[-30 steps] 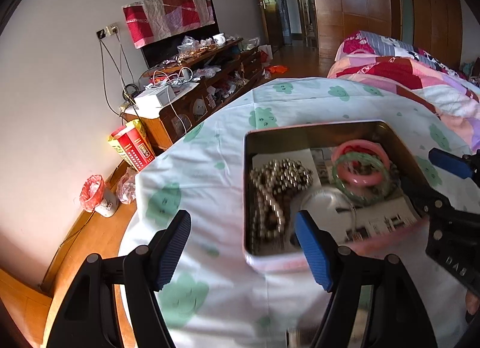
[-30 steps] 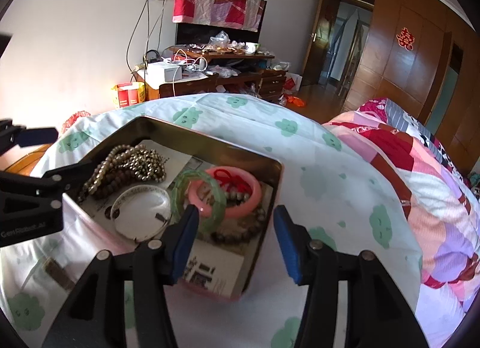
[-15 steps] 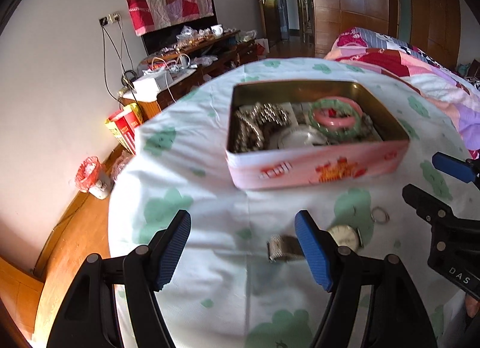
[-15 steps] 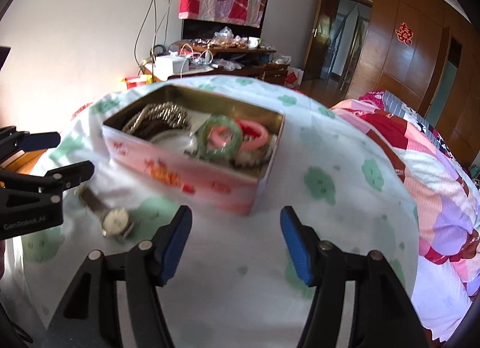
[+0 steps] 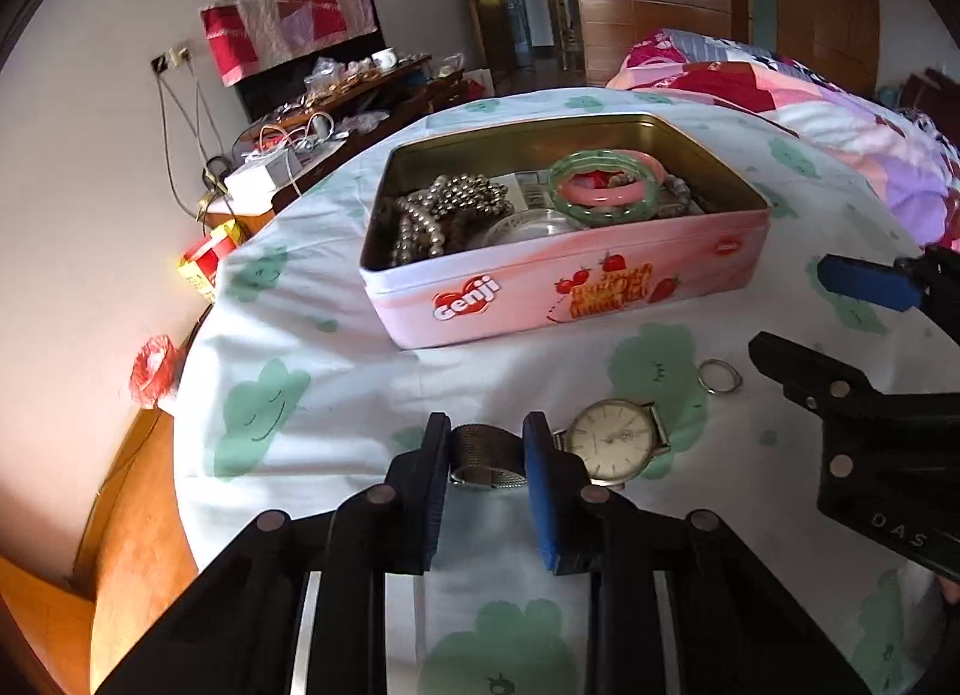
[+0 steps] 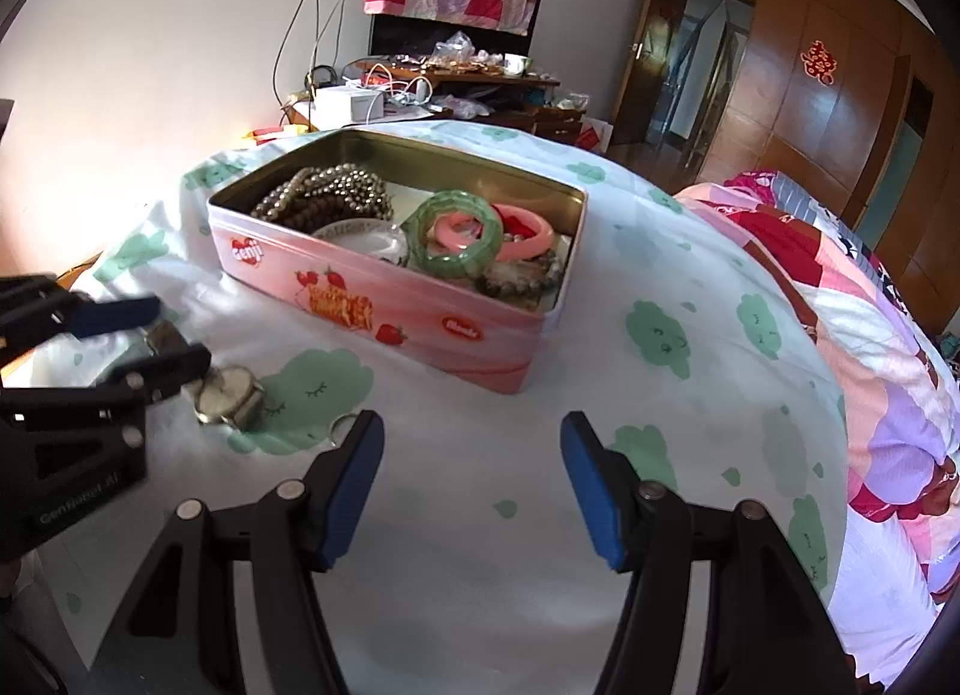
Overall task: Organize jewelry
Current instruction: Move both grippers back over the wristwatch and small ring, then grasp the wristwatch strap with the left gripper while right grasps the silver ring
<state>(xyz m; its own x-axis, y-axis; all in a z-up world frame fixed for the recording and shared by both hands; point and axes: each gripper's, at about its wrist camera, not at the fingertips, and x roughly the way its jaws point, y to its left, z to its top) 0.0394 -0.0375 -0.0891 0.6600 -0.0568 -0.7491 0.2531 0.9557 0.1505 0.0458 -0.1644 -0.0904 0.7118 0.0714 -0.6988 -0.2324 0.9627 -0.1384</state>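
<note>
The left gripper is closing its jaws around the mesh strap of the watch, which lies on the bed sheet near the pink tin. The right gripper has its jaws spread, with nothing between them. A small ring lies right of the watch.

We are holding our right gripper spread wide over the bedsheet, pointing at the pink tin of bracelets.

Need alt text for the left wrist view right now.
The left gripper is closing on the mesh strap of a wristwatch lying on the cloud-print sheet. Behind it sits an open pink tin of bracelets; a metal ring lies near the right gripper.
</note>
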